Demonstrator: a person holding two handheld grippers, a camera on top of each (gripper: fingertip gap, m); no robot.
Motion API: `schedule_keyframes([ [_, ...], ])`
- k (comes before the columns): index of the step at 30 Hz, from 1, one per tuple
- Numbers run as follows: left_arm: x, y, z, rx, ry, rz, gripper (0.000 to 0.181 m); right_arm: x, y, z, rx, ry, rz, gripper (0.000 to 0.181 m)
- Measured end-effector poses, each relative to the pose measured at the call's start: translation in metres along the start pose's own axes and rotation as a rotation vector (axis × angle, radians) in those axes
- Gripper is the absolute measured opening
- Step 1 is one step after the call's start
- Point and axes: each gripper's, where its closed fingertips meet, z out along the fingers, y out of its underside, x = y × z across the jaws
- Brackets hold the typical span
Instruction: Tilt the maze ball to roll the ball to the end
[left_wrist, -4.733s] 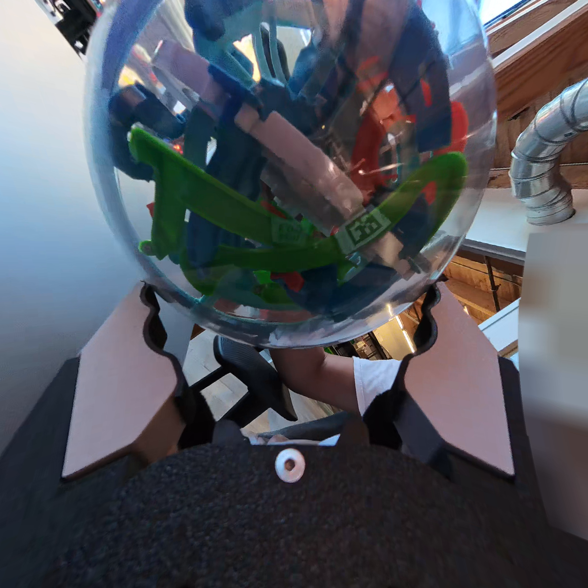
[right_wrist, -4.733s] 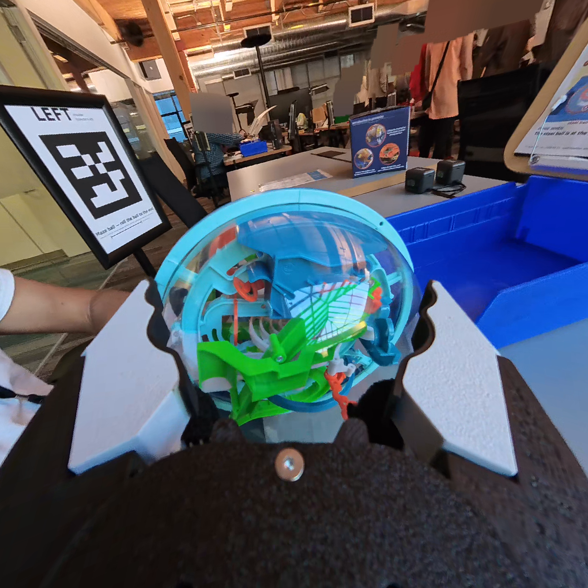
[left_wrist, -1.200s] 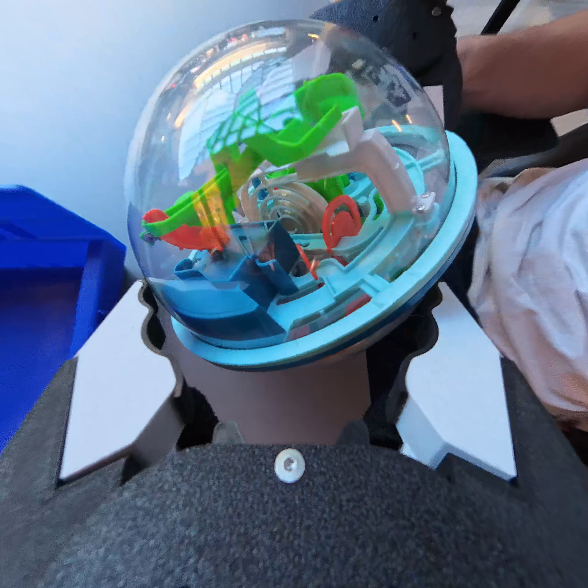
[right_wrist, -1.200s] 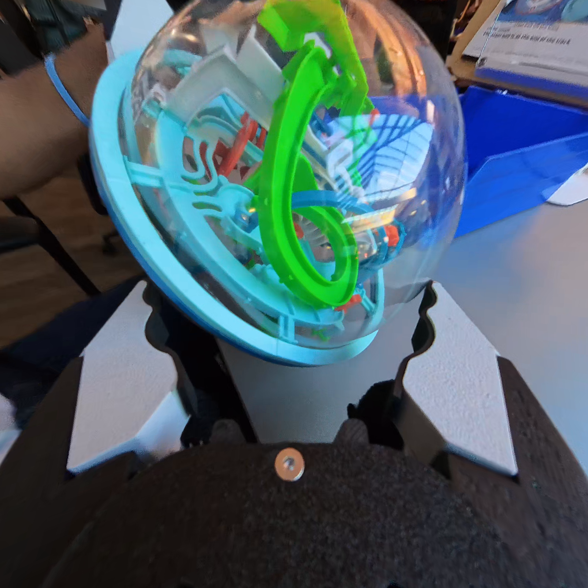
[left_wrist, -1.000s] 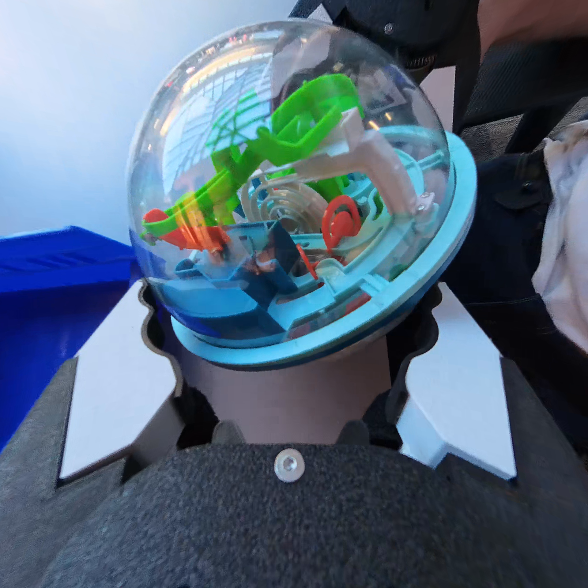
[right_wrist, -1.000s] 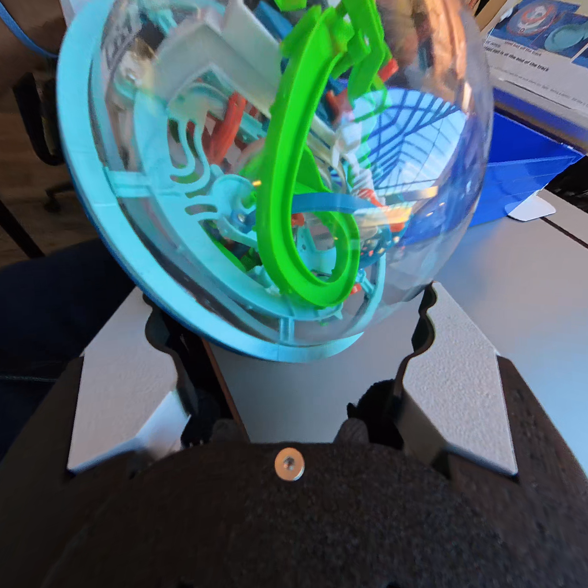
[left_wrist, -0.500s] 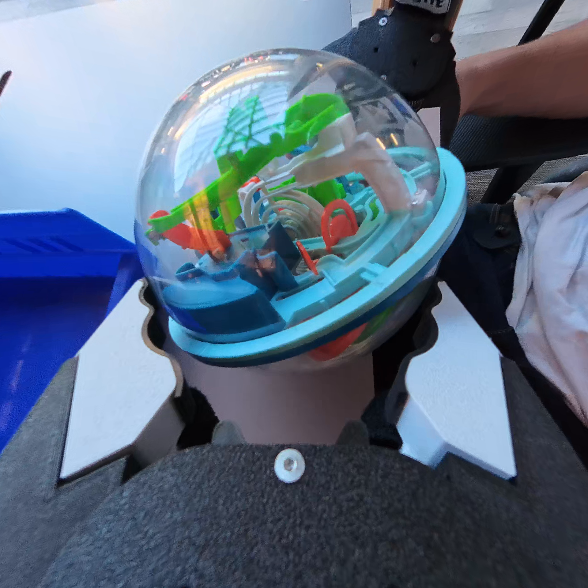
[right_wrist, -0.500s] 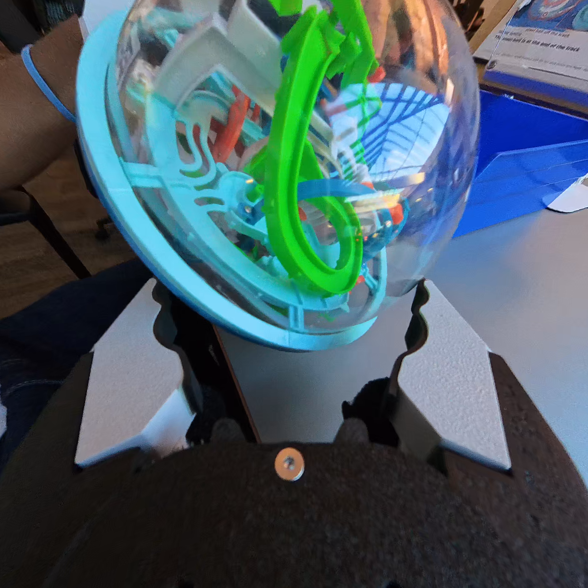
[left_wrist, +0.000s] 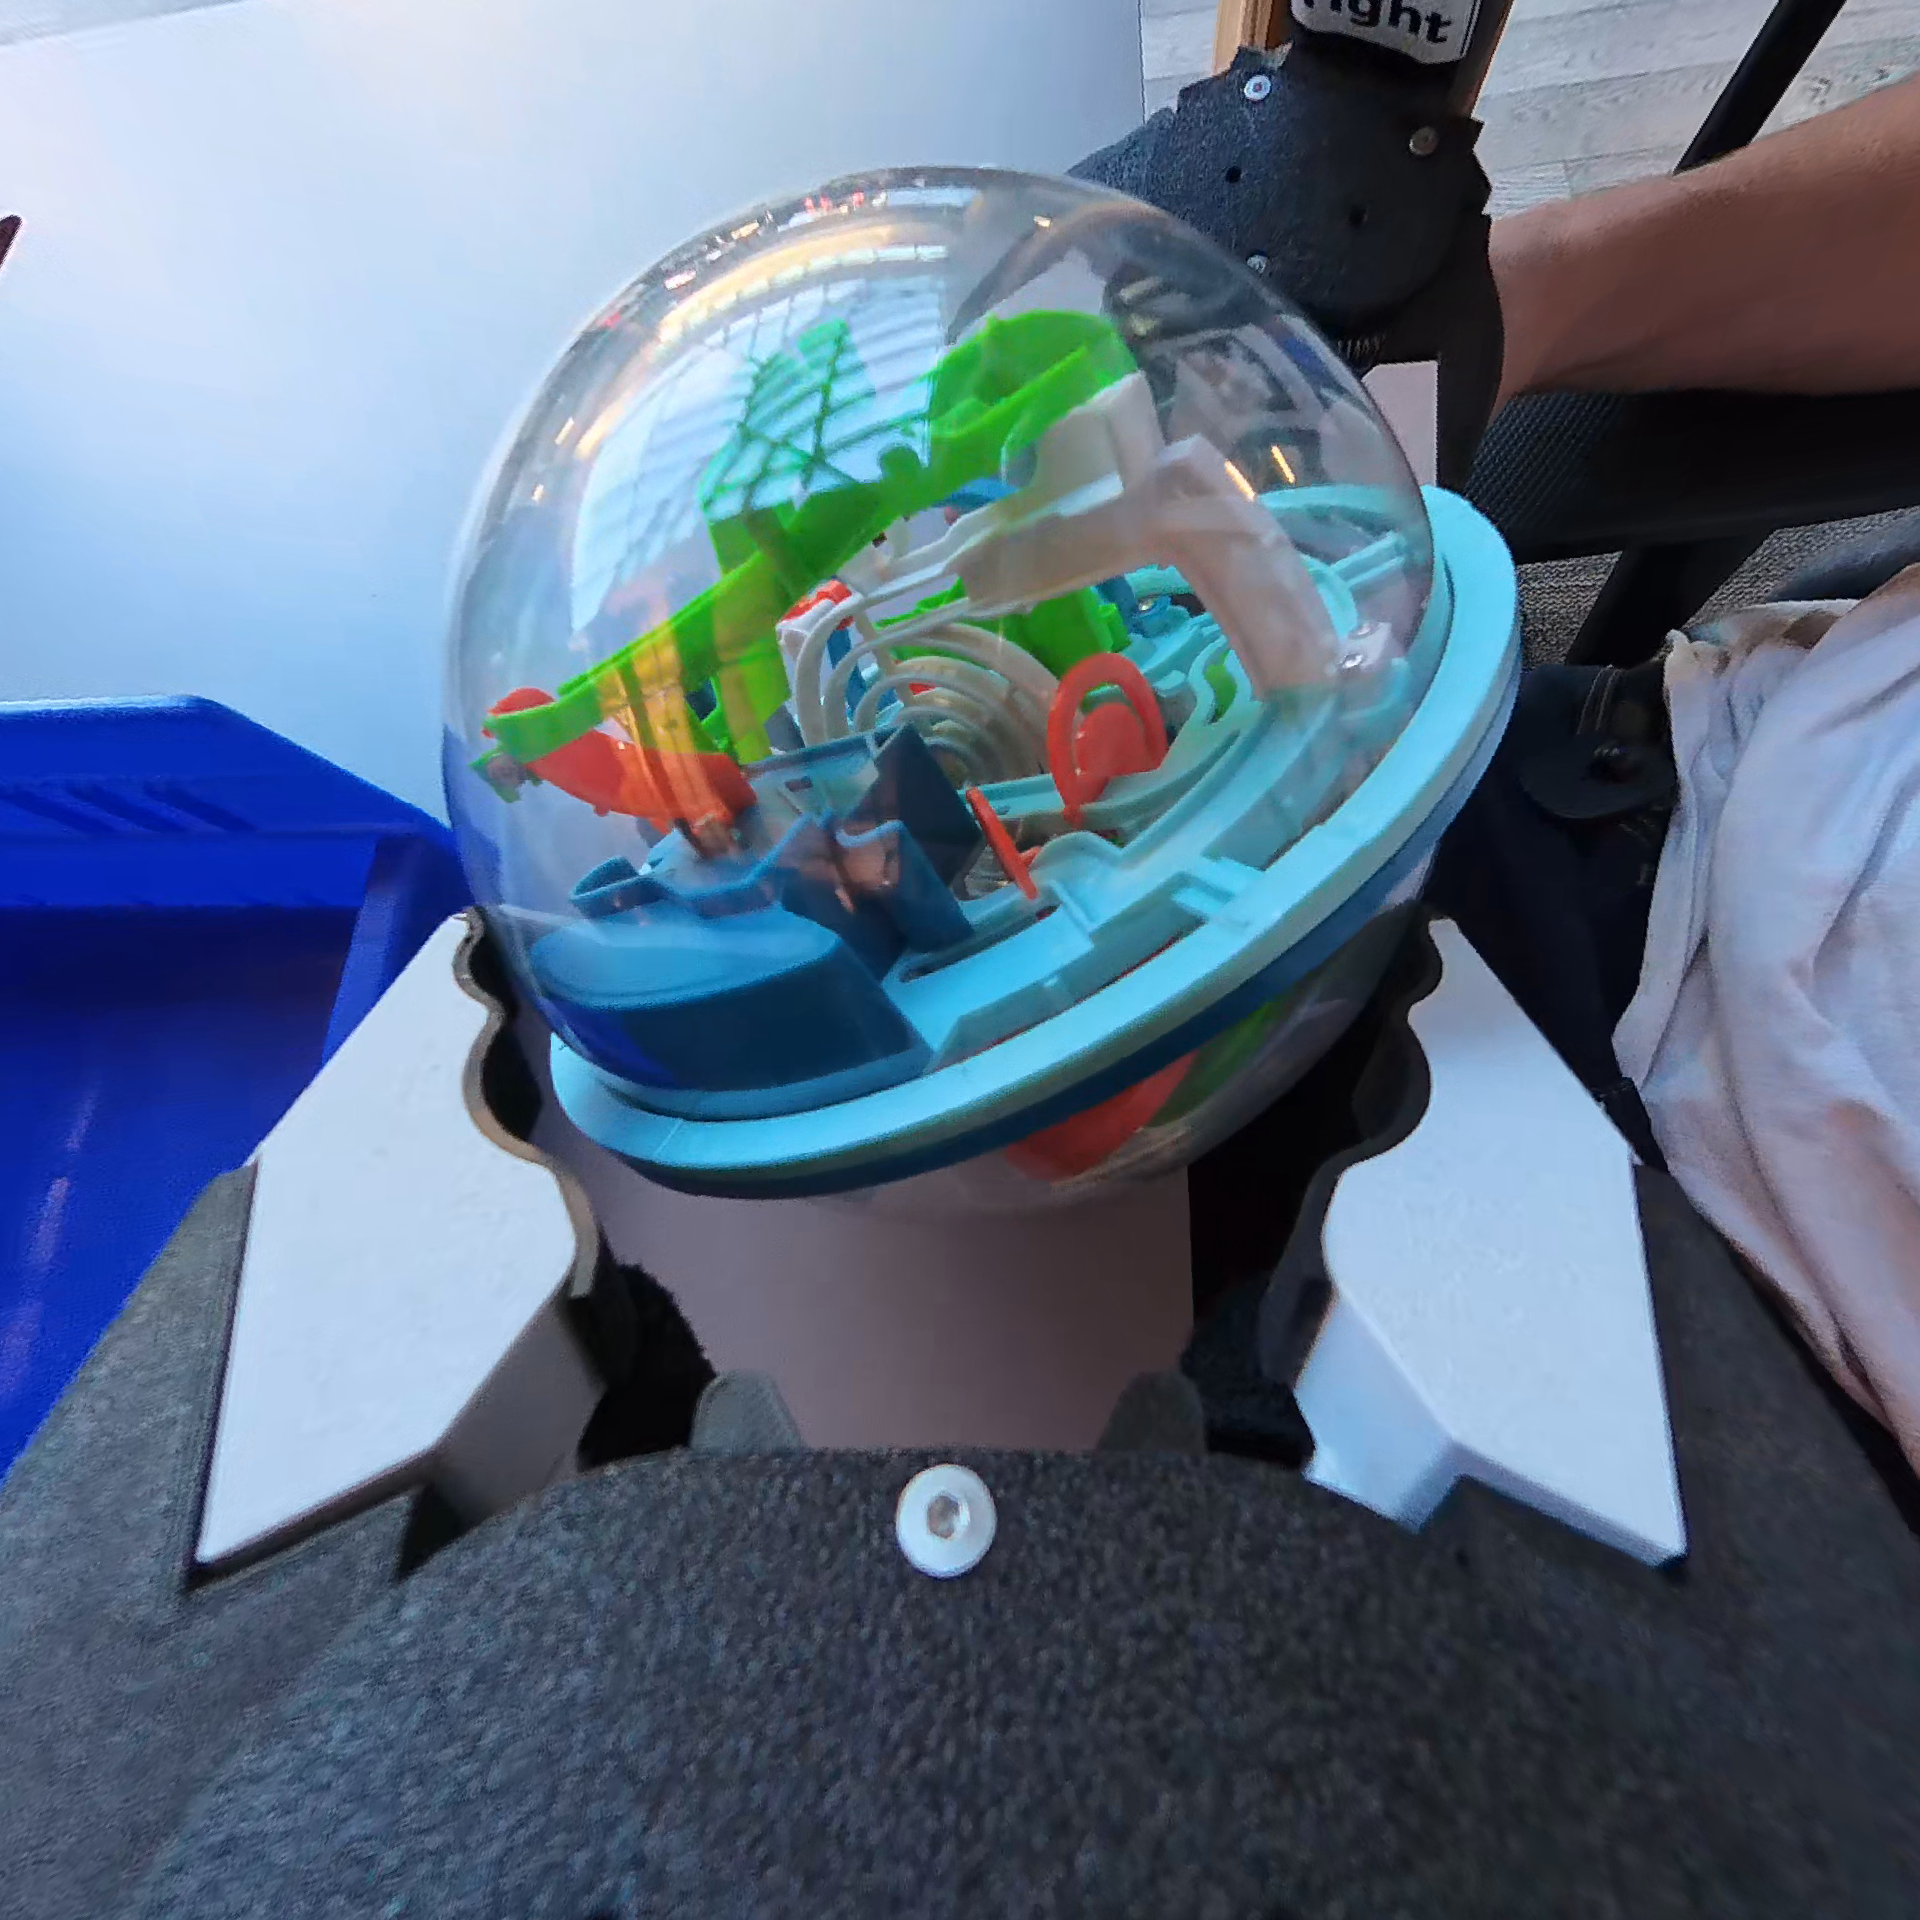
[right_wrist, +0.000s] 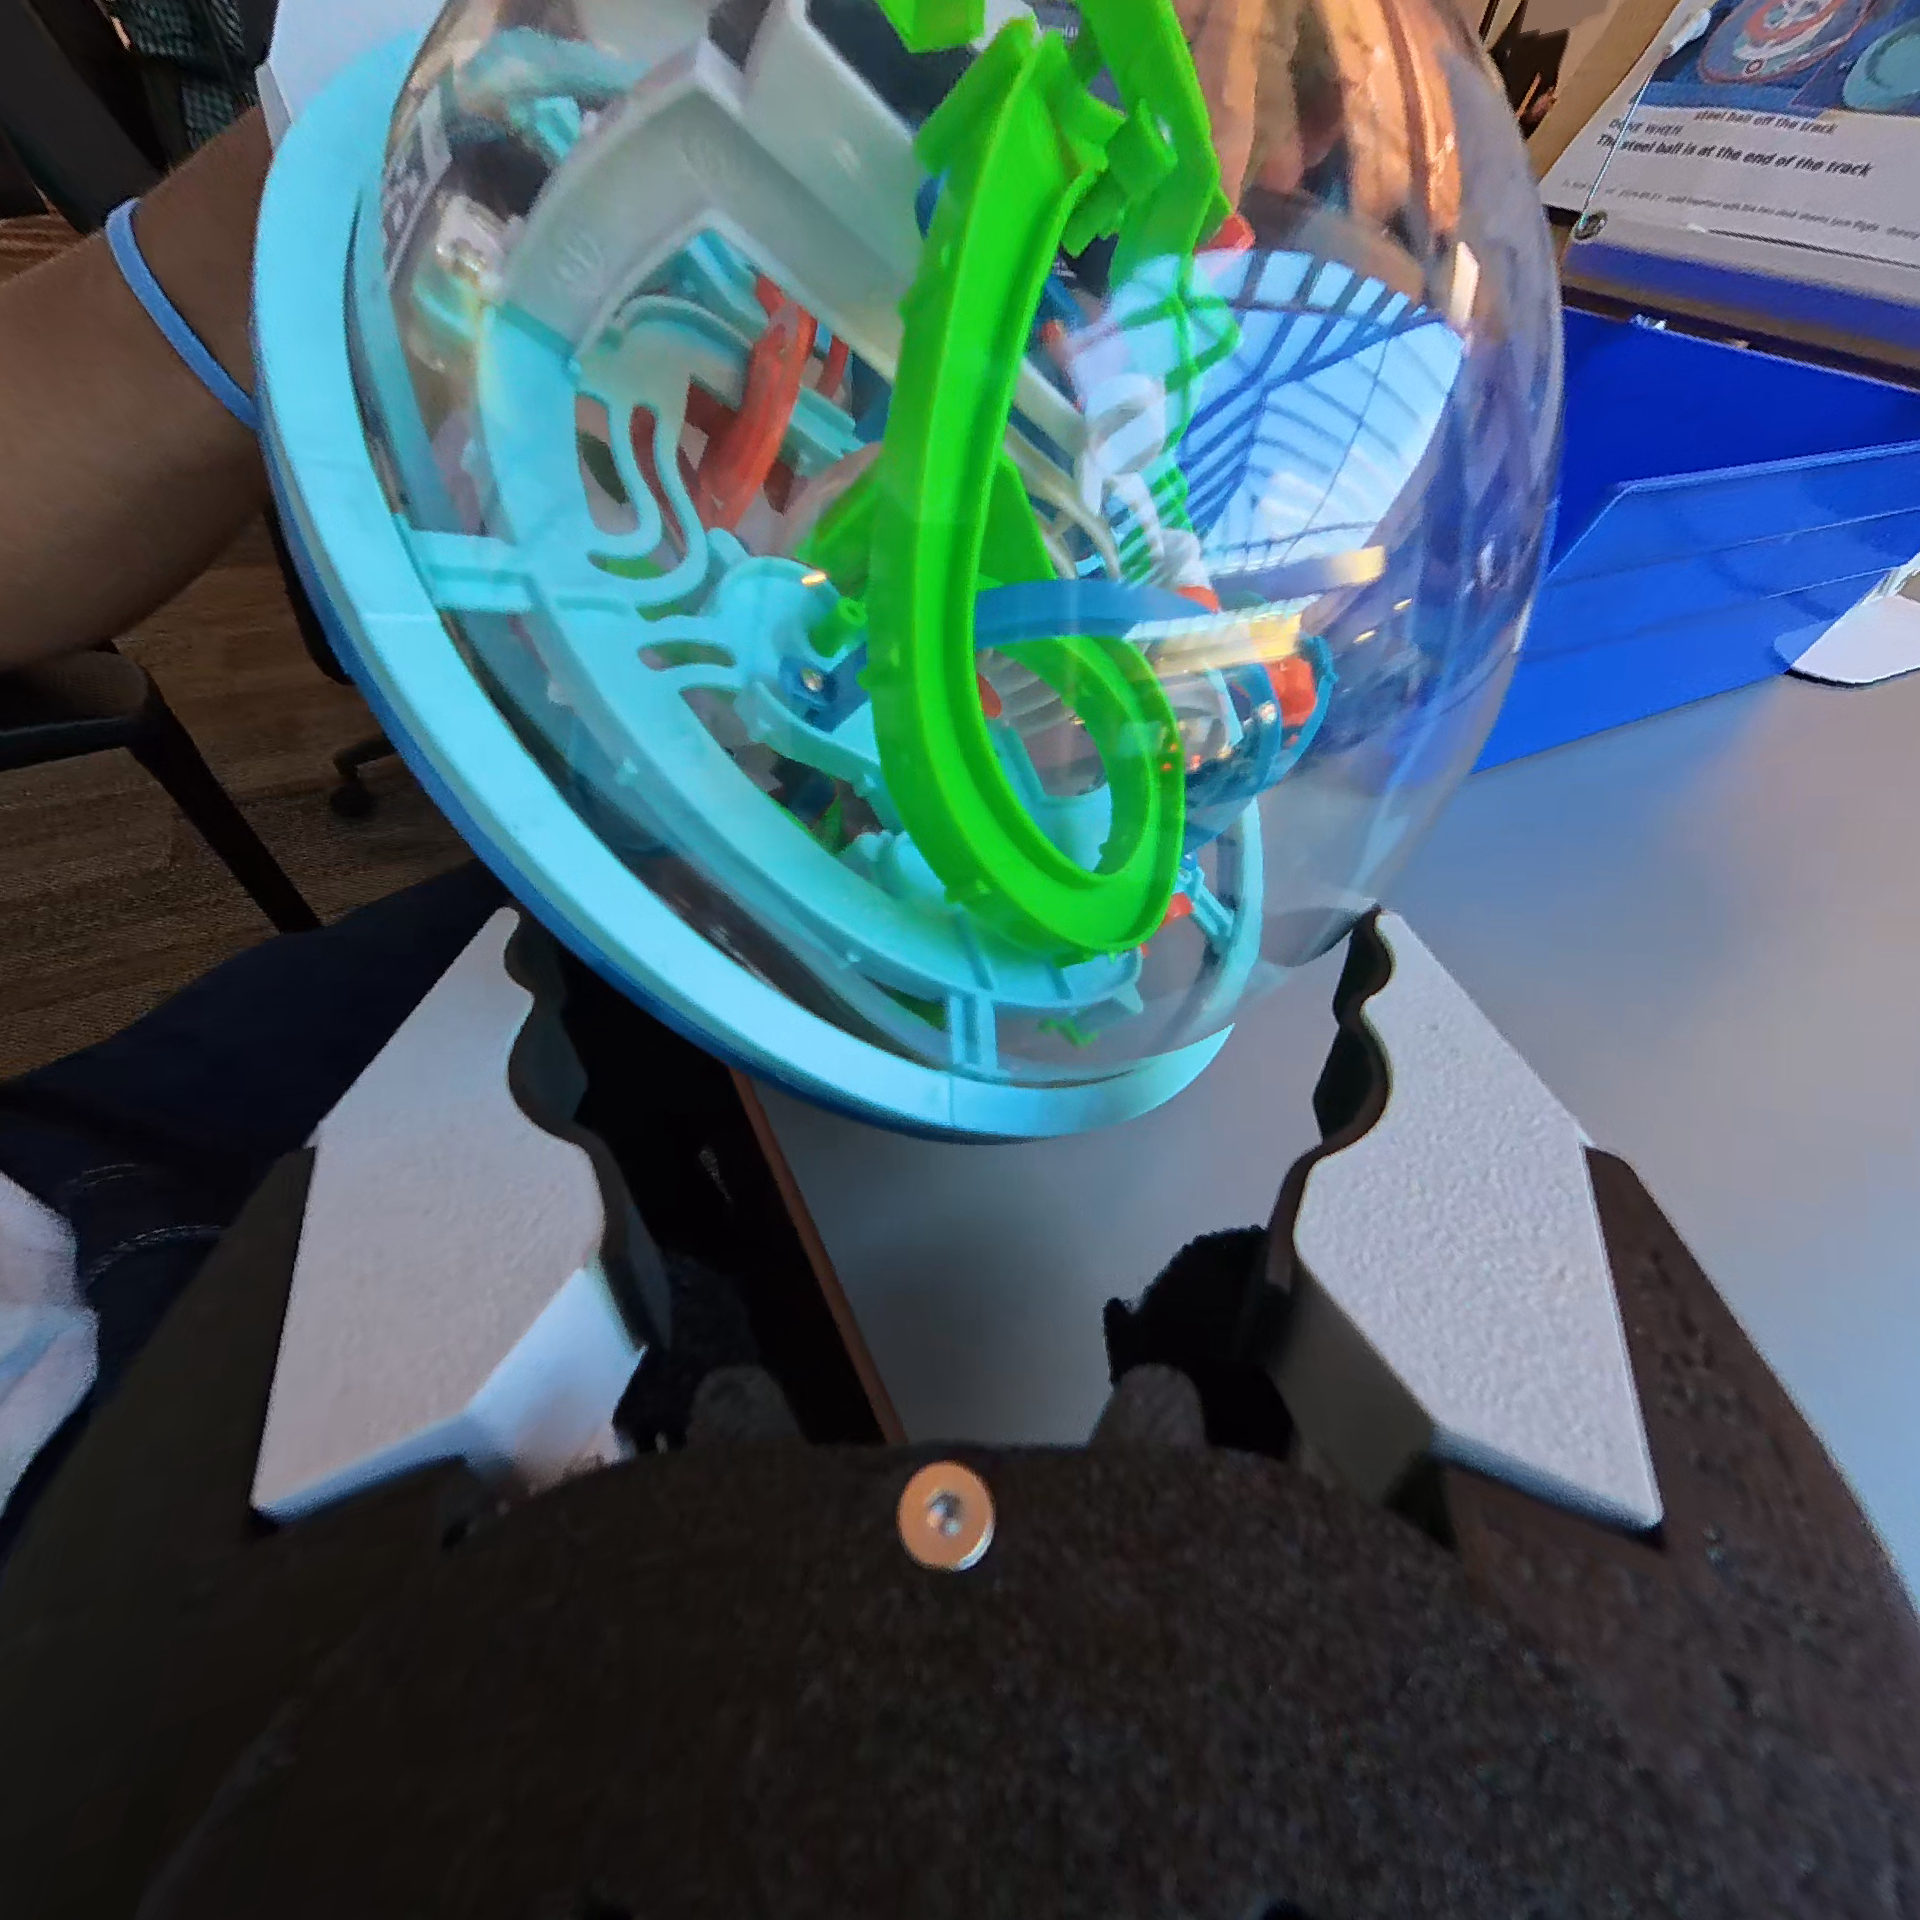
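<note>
The maze ball (left_wrist: 956, 675) is a clear sphere with a light-blue ring around it and green, orange, white and blue tracks inside. It is held in the air above the table edge, with the ring tilted. My left gripper (left_wrist: 951, 935) is shut on its lower part. My right gripper (right_wrist: 945, 935) is shut on it from the other side, where a green loop track (right_wrist: 997, 623) faces the camera. The right gripper's black body (left_wrist: 1340, 177) shows behind the sphere. I cannot make out the small ball inside.
A blue bin (left_wrist: 156, 935) stands on the grey table (right_wrist: 1662, 935), also in the right wrist view (right_wrist: 1714, 540). A printed sheet on a stand (right_wrist: 1766, 125) is behind it. The person's forearms (left_wrist: 1714, 301) (right_wrist: 104, 436) and lap are close by.
Over several seconds the sphere was turned from an underside view to ring-down. In the last second it tipped a little, showing some lower hemisphere in the left view. Both grips are unchanged.
</note>
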Motion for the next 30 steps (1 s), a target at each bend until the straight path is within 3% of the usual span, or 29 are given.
schedule_keyframes([
  [8, 0.004, 0.005, -0.014, -0.02, 0.05, -0.038, 0.158, -0.019, 0.0, 0.015, -0.007, -0.005, 0.118, 0.144],
  [14, -0.007, 0.01, -0.017, 0.043, 0.086, -0.216, 0.159, -0.019, -0.012, 0.017, 0.069, -0.011, 0.269, 0.143],
  [24, -0.008, 0.014, -0.017, 0.182, 0.122, -0.447, 0.159, -0.018, -0.013, 0.017, 0.094, 0.034, 0.291, 0.134],
  [30, -0.002, 0.023, -0.021, 0.065, 0.15, -0.413, 0.159, -0.025, -0.02, 0.016, 0.113, -0.015, 0.3, 0.141],
])
